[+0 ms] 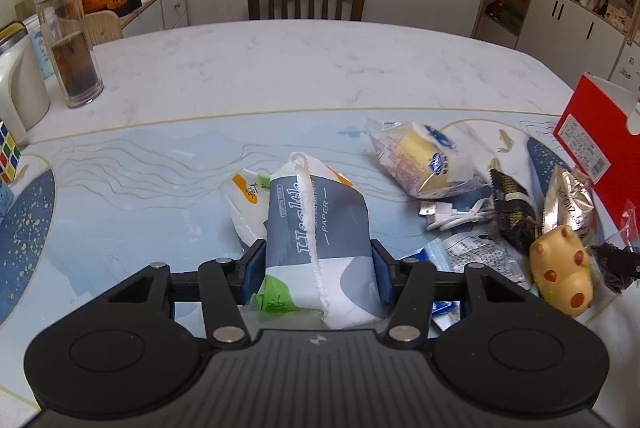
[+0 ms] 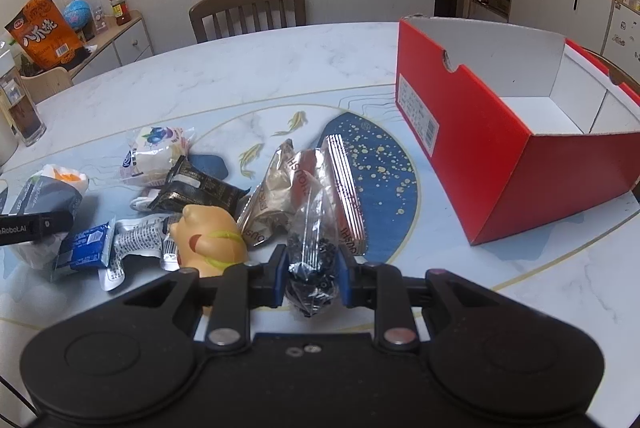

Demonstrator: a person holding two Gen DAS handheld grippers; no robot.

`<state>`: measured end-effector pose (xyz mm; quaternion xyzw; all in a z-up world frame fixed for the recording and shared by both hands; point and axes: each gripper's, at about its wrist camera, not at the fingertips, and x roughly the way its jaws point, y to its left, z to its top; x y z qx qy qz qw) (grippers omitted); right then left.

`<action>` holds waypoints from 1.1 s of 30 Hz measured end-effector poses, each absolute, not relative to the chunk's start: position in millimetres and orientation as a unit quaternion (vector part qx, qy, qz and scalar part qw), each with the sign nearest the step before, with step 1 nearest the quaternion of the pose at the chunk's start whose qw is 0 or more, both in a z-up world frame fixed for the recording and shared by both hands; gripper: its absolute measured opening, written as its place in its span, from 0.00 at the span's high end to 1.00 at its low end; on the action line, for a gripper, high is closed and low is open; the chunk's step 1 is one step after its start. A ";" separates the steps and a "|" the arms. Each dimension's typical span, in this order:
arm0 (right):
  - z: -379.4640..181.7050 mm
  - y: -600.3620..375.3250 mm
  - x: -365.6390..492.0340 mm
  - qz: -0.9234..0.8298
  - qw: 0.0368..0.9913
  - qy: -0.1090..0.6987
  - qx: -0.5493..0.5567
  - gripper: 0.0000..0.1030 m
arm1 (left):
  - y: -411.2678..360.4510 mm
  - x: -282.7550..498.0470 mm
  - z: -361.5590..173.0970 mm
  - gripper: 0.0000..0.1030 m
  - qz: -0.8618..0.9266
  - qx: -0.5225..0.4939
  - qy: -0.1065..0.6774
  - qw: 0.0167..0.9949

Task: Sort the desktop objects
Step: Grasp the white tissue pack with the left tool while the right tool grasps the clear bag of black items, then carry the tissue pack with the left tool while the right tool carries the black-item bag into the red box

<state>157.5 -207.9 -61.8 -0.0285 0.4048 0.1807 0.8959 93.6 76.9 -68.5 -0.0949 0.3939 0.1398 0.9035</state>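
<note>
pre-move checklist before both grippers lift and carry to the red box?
1. Left gripper clamped on tissue pack: ok.
2. Right gripper shut on clear bag of black bits: ok.
3. Red box open, visible inside empty: ok.
4. Nothing else caught with the tissue pack: cannot tell; a white packet lies against it.
5. Yellow toy clear of right gripper: not ok, close beside it.

Lighting: even, soft indoor light; shadows faint. Glare: slight sheen on the marble counter [image 1: 280, 67] and foil wrappers [image 2: 280, 187]. Focus: sharp throughout. Distortion: strong fisheye bending, dark corner vignetting.
</note>
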 end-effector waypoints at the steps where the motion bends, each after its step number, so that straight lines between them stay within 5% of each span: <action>1: -60.8 -208.5 157.5 0.180 0.896 0.404 -0.028 0.77 | 75.6 93.3 -66.1 0.49 0.137 -0.094 0.393 0.904; 33: 11.8 -263.3 152.7 0.147 0.923 0.356 0.017 0.77 | -25.9 114.8 35.0 0.49 0.024 -0.030 0.330 0.943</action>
